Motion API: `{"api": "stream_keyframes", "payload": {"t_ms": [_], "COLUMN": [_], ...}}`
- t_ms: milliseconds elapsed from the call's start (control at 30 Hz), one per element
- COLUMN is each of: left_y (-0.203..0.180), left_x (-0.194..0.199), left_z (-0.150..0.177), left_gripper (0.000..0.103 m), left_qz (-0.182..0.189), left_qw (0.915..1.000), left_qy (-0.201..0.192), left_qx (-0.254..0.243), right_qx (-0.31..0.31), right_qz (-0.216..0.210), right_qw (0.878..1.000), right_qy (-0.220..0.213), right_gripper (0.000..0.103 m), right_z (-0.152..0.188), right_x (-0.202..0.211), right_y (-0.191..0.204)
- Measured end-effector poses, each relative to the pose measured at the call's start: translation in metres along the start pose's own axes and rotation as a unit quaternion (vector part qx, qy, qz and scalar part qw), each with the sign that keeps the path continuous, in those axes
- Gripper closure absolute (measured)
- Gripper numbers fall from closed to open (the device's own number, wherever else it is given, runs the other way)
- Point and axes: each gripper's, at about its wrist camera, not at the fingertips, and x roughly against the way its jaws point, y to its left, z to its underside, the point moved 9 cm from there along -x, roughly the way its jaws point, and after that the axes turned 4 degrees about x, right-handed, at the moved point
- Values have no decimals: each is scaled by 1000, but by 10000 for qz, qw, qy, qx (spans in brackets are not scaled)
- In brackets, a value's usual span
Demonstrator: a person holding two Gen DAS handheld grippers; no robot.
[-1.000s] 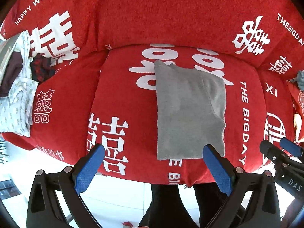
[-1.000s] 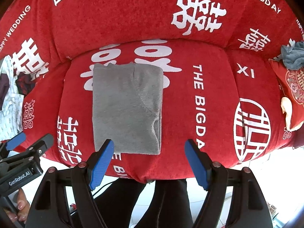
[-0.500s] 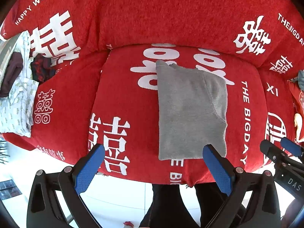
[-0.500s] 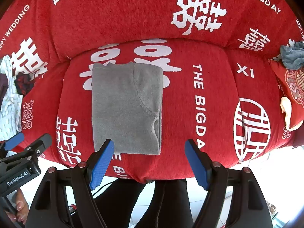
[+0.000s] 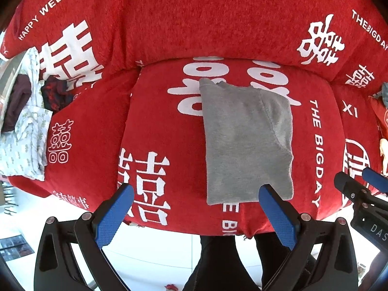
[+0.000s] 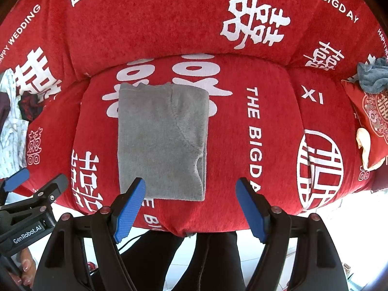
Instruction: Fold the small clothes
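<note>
A grey folded garment (image 5: 245, 143) (image 6: 162, 143) lies flat as a neat rectangle on the middle seat cushion of a red sofa (image 5: 157, 126) (image 6: 271, 131) printed with white characters. My left gripper (image 5: 196, 194) hovers open above the cushion's front edge, its blue pads wide apart and empty, the right pad over the garment's near corner. My right gripper (image 6: 191, 191) is open too, nothing between its pads, its left pad over the garment's near edge. Each gripper shows at the edge of the other's view.
A pile of pale patterned and dark clothes (image 5: 21, 131) (image 6: 9, 121) lies on the sofa's left end. A blue-grey cloth (image 6: 372, 77) rests on a red cushion (image 6: 373, 114) at the right end. The person's dark trouser legs (image 6: 194, 259) stand at the sofa's front over white floor.
</note>
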Motion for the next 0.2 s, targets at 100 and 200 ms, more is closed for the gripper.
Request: {"api": "stream_keyframes", "payload": {"t_ms": [100, 200], "left_y": [0, 0], "left_x": [0, 1], "left_z": [1, 1], "left_gripper": [0, 0], "left_qz": [56, 44], "left_qw": [10000, 10000], "left_qy": [-12, -26], "left_qx": [23, -9], "right_qx": [28, 42], "right_qz": [6, 16], "right_qw": [10000, 10000], "right_qy": [-19, -45], "right_gripper": [24, 24], "right_z": [-1, -2], "right_x": [0, 1], "right_y": [2, 4]}}
